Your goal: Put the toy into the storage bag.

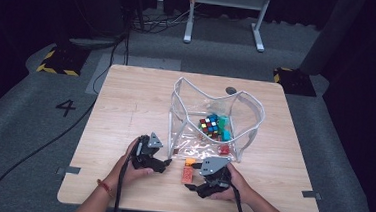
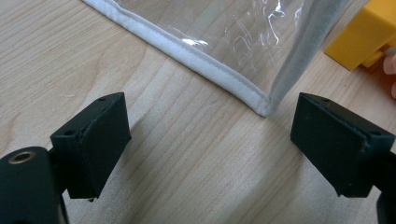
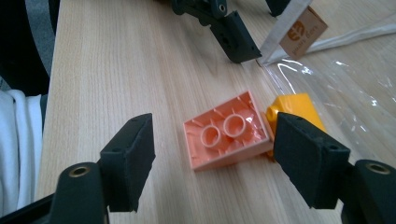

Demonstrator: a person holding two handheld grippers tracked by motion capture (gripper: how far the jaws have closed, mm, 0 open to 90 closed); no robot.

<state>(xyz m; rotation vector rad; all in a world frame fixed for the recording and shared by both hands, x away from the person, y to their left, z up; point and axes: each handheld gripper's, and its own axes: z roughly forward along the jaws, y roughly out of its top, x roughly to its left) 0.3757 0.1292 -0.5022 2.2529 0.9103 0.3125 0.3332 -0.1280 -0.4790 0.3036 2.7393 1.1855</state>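
Light wood table (image 1: 125, 111): clear plastic bag w/ white trim (image 1: 184, 136) standing open on it, near front edge a salmon brick (image 3: 226, 130) lying upside down, touching a yellow-orange brick (image 3: 294, 107) beside the bag.

Salmon-orange brick (image 3: 226, 133), yellow brick (image 3: 294, 108), clear white-trimmed bag (image 1: 216, 108)

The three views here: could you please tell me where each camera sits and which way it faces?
High view: above the person's side, looking forward and down on the table; forearms, hands and both grippers show.
Left gripper view: rides the left gripper, facing the clear bag corner; its open jaws show.
Right gripper view: rides the right gripper, facing the orange brick; its open jaws show.
Shared: both gripper views show the yellow block.
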